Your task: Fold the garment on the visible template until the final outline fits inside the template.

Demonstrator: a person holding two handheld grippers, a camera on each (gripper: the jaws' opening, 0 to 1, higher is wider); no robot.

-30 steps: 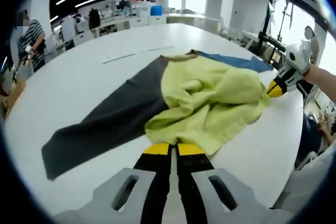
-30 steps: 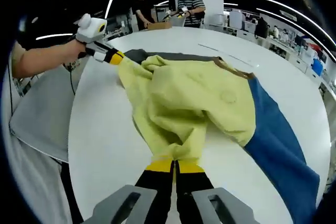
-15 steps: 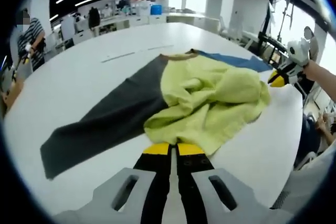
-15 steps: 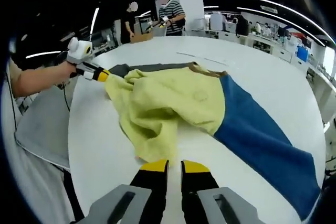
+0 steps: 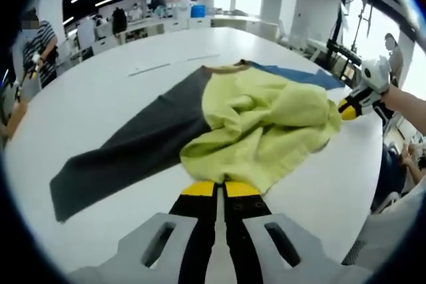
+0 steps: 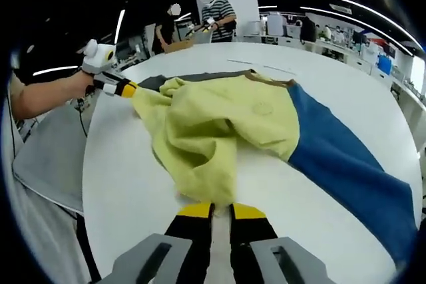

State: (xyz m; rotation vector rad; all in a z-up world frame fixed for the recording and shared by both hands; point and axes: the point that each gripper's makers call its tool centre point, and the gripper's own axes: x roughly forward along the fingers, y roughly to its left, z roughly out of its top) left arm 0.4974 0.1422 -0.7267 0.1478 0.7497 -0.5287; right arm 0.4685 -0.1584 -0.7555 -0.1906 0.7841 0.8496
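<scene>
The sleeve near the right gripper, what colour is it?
Blue; the sleeve shows best in the right gripper view.

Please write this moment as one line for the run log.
garment: yellow body bunched, dark and blue sleeves spread flat | left gripper: shut on hem | right gripper: at garment edge, grip unclear | table: white

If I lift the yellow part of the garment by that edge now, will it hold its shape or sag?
Probably sag: the yellow part already lies bunched in soft folds on the table. The dark sleeve and blue sleeve lie limp and flat, so they would likely drag behind.
</scene>
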